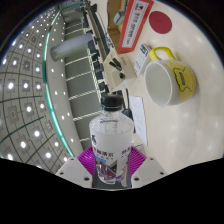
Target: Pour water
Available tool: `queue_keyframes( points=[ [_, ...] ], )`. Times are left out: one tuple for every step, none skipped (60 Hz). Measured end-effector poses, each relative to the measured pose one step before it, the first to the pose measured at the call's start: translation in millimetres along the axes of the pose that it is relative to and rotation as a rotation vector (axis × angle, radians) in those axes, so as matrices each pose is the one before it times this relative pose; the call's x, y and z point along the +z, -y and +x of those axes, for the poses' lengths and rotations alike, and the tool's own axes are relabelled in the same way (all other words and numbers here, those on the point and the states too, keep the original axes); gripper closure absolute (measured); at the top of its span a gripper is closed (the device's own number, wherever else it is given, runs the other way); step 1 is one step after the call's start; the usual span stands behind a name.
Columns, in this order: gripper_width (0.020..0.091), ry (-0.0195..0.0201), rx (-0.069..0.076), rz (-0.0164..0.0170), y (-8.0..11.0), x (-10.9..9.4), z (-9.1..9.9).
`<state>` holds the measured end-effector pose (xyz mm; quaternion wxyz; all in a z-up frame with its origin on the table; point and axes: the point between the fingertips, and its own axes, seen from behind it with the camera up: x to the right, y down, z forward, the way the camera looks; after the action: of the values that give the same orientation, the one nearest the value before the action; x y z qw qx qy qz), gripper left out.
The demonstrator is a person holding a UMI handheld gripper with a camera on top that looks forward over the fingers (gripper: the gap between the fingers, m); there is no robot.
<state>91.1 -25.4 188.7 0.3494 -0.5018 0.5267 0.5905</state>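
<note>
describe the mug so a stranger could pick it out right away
Start at the clear water bottle held between the gripper fingers, then look beyond it on the pale table. The mug is yellow outside, white inside, lying tilted with its handle towards a red-and-white box.

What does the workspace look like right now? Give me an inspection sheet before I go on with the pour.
Surface: pale table top, seen tilted.
Job's things: clear water bottle, white cap on, held between the fingers; yellow mug with a white inside lies beyond it, apart from the bottle. No water seen in the mug.
Clutter: red and white box past the mug; a white object beside it, too unclear to name.
Grippers: hand-held gripper shut on the bottle, both pads against its sides.
Cables: nothing seen.
Surroundings: ceiling with rows of round lights and a green strip.
</note>
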Motion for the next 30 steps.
queue_keyframes(
  points=[
    [0.0718, 0.00232, 0.0304, 0.0006, 3.32, 0.61, 2.74],
    [0.0716, 0.00591, 0.0301, -0.00549, 2.31, 0.77, 2.08],
    [0.0715, 0.00536, 0.0299, -0.00286, 2.84, 0.53, 2.0],
    [0.0718, 0.00198, 0.0282, 0.00202, 3.8, 0.32, 2.73],
    [0.0718, -0.00018, 0.0253, 0.00253, 3.43, 0.25, 2.73],
    [0.0718, 0.00054, 0.026, -0.00177, -0.44, -5.78, -0.8],
    [0.0719, 0.00362, 0.0244, -0.00418, 1.15, 0.87, 2.16],
    [0.072, 0.00158, 0.0202, 0.00006, 3.89, 7.82, 3.11],
    [0.0717, -0.00002, 0.0173, 0.00176, 2.44, 0.35, 2.24],
    [0.0716, -0.00169, 0.0133, 0.00147, 2.05, 0.65, 2.84],
    [0.0717, -0.00098, 0.0095, -0.00186, 3.44, 3.86, 2.41],
    [0.0717, -0.00118, 0.0088, -0.00363, 1.1, 0.81, 1.37],
    [0.0719, -0.00333, 0.0082, -0.00227, -3.55, -10.37, -0.72],
    [0.0716, -0.00398, 0.0014, -0.00095, 0.14, -0.82, 1.73],
    [0.0716, -0.00342, 0.0003, -0.00157, -0.27, -0.6, 1.36],
    [0.0717, -0.00329, -0.0008, -0.00337, 2.6, 6.6, -2.67],
    [0.0718, -0.00131, 0.0011, -0.00529, -0.64, -0.07, -0.13],
    [0.0717, -0.00391, 0.0, -0.00454, -0.67, 0.29, 0.53],
    [0.0717, -0.00589, -0.0025, -0.00317, -0.36, 0.18, 0.58],
    [0.0718, -0.00484, -0.0045, -0.00297, -0.11, 0.64, 0.21],
    [0.0717, -0.00295, -0.0051, -0.00418, -0.17, 0.59, -0.54],
    [0.0717, -0.00218, -0.0058, -0.00463, -0.44, 0.64, -1.28],
    [0.0717, -0.00288, -0.0043, -0.00851, -6.15, -12.38, 0.38],
    [0.0718, -0.00562, -0.013, -0.00466, -1.33, 0.21, -0.53],
    [0.0719, -0.00879, -0.0227, -0.00346, 3.04, 7.04, -1.35],
    [0.072, -0.00717, -0.0249, -0.00432, -0.6, -0.19, -0.95],
    [0.0718, -0.00592, -0.0279, -0.0034, -0.29, 0.19, -2.07],
    [0.0719, -0.00471, -0.0312, -0.00341, 0.36, 0.8, -2.64],
    [0.0718, -0.00522, -0.0333, -0.00391, 0.49, 0.09, -3.02],
    [0.0718, -0.00394, -0.0325, -0.00386, -3.55, -7.78, -2.49]
  ],
)
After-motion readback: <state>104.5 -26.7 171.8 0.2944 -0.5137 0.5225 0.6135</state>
